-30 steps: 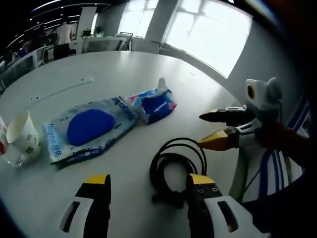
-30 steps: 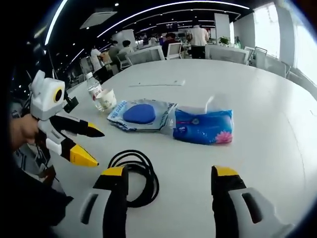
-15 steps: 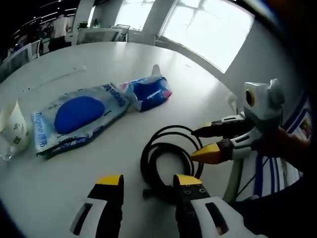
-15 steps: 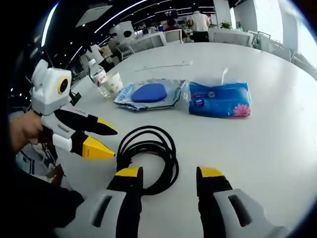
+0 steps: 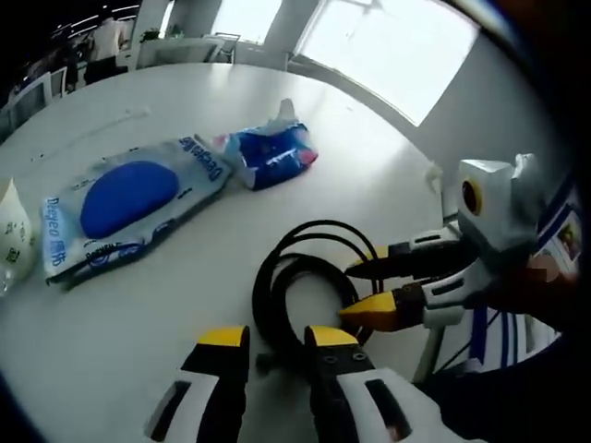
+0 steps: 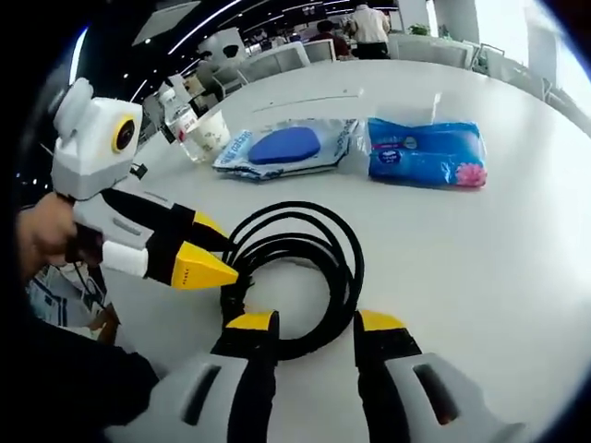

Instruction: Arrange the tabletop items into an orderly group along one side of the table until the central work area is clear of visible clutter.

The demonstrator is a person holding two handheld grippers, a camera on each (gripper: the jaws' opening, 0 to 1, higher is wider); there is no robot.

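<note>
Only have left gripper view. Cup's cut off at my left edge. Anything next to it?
Observer: Yes. In right gripper view a water bottle stands right beside the paper cup.
Operator: Right gripper on its own cam, open?
Observer: Open. The right gripper has its jaws apart, and the near loop of the black cable coil lies between the tips.
Operator: Anything on the tissue pack's other face?
Observer: The blue tissue pack has a pink flower print at one corner.
</note>
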